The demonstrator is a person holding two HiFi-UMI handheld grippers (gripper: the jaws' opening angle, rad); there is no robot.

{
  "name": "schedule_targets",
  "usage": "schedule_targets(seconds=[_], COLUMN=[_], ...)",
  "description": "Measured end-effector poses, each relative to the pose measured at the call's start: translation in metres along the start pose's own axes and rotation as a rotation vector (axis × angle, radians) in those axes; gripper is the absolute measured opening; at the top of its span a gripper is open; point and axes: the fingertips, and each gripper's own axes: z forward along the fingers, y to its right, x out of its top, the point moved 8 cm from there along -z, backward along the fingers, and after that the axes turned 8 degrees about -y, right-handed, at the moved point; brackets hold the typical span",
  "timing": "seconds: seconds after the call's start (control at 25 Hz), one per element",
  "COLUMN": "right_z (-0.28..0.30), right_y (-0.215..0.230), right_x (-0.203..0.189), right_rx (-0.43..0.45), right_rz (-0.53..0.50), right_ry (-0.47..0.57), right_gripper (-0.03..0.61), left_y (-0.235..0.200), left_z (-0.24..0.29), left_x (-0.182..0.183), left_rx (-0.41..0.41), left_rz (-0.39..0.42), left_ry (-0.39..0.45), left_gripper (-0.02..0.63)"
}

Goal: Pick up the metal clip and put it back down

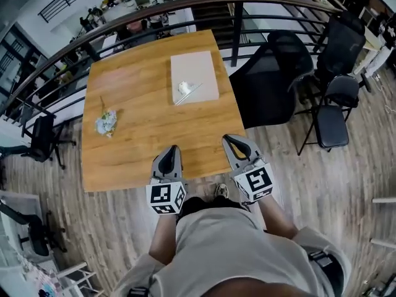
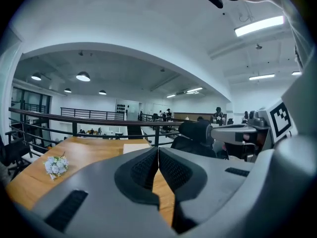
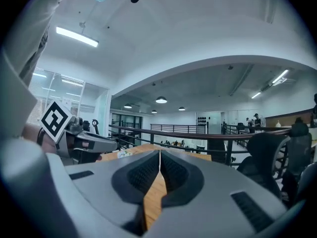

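Observation:
A thin metal clip (image 1: 189, 94) lies on a beige mat (image 1: 197, 67) at the far middle of the wooden table (image 1: 142, 91), next to a small white object (image 1: 184, 86). Both grippers hover over the table's near edge, well short of the mat. My left gripper (image 1: 171, 148) is shut with nothing between its jaws; in the left gripper view its pads (image 2: 148, 168) meet. My right gripper (image 1: 229, 139) is also shut and empty, its pads (image 3: 171, 171) together. The clip is too small to make out in either gripper view; only the mat (image 2: 136, 147) shows.
A small bunch of pale flowers (image 1: 107, 122) lies on the table's left part, seen too in the left gripper view (image 2: 55, 165). A dark railing (image 1: 185, 8) runs behind the table. Black chairs (image 1: 328, 85) stand on the right, and another chair (image 1: 40, 141) on the left.

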Motion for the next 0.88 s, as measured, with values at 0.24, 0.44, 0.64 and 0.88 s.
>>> schedule_targets(seconds=[0.24, 0.44, 0.64, 0.88], right_z=[0.028, 0.054, 0.09, 0.137], right_y=[0.025, 0.031, 0.045, 0.052], right_x=[-0.009, -0.022, -0.033, -0.04], right_rx=[0.041, 0.042, 0.032, 0.003], right_rz=[0.037, 0.063, 0.085, 0.118], right_ry=[-0.073, -0.111, -0.168, -0.228], right_gripper=[0.028, 0.027, 0.028, 0.027], left_y=[-0.002, -0.02, -0.043, -0.076], left_z=[0.041, 0.068, 0.11, 0.157], left_x=[0.001, -0.006, -0.004, -0.002], left_rx=[-0.007, -0.021, -0.067, -0.144], left_rz=[-0.021, -0.02, -0.035, -0.038], left_ry=[-0.083, -0.121, -0.145, -0.207], left_gripper=[0.025, 0.025, 0.025, 0.025])
